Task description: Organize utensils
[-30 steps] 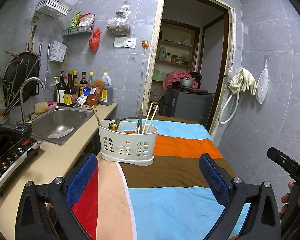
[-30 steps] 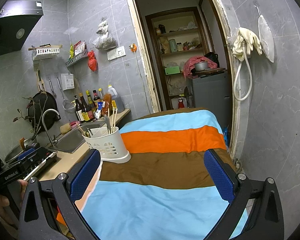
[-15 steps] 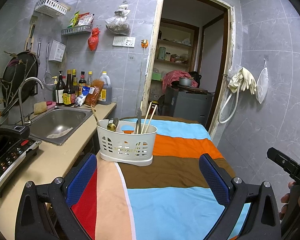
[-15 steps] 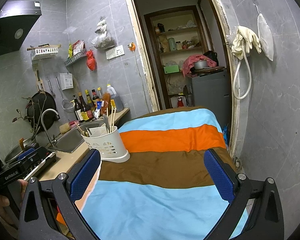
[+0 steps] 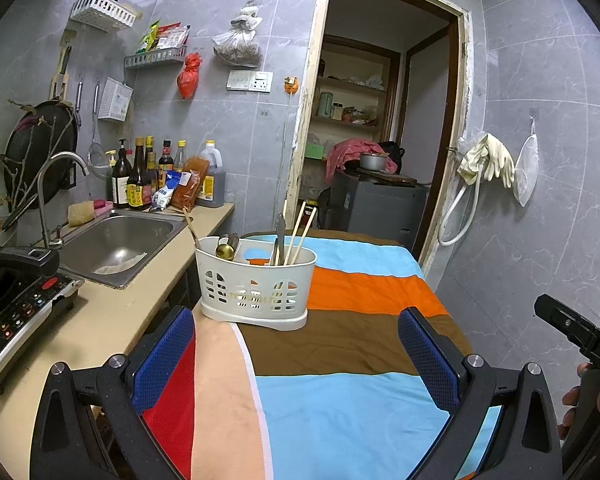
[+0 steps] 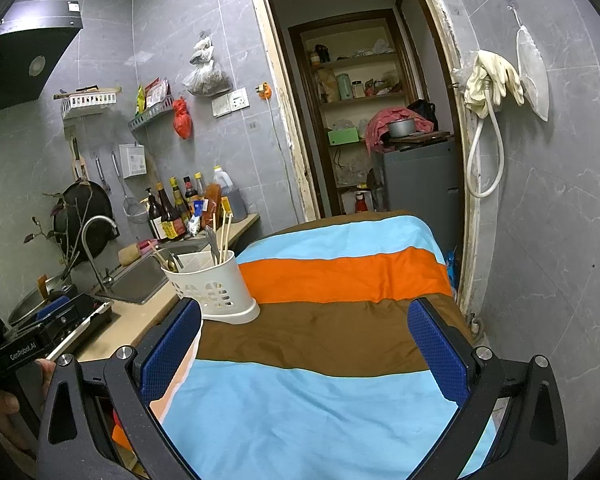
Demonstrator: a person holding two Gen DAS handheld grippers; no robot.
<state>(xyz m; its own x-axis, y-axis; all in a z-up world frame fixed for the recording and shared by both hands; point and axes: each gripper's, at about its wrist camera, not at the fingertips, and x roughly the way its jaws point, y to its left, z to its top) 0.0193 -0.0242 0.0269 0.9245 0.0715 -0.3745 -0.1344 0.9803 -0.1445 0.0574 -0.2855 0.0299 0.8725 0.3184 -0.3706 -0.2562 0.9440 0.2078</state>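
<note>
White plastic utensil caddy [image 5: 256, 285] is seen upright on the striped cloth [image 5: 340, 360], at its left edge, right beside the beige countertop [image 5: 112, 320]. Chopsticks [image 5: 298, 232] and a metal utensil [image 5: 279, 236] are held in its right compartment; a gold spoon [image 5: 224, 249] and a wooden-handled piece [image 5: 191, 227] are seen in the left one. Caddy base sits where the brown band meets the peach section.

Left gripper [image 5: 296, 356] is held low over the cloth, short of the caddy, blue pads [image 5: 164, 356] spread wide, nothing between them. Right gripper [image 6: 304, 348] is likewise spread wide and empty, with the caddy [image 6: 212, 288] just past its left pad [image 6: 170, 350].

Further out: steel sink [image 5: 116, 240] and faucet [image 5: 56, 184] on the counter, sauce bottles [image 5: 140, 180] lined up behind, induction cooker [image 5: 16, 304] at the near left. Doorway [image 5: 380, 128] is seen behind the table, rubber gloves [image 5: 488, 160] hung on the right wall.
</note>
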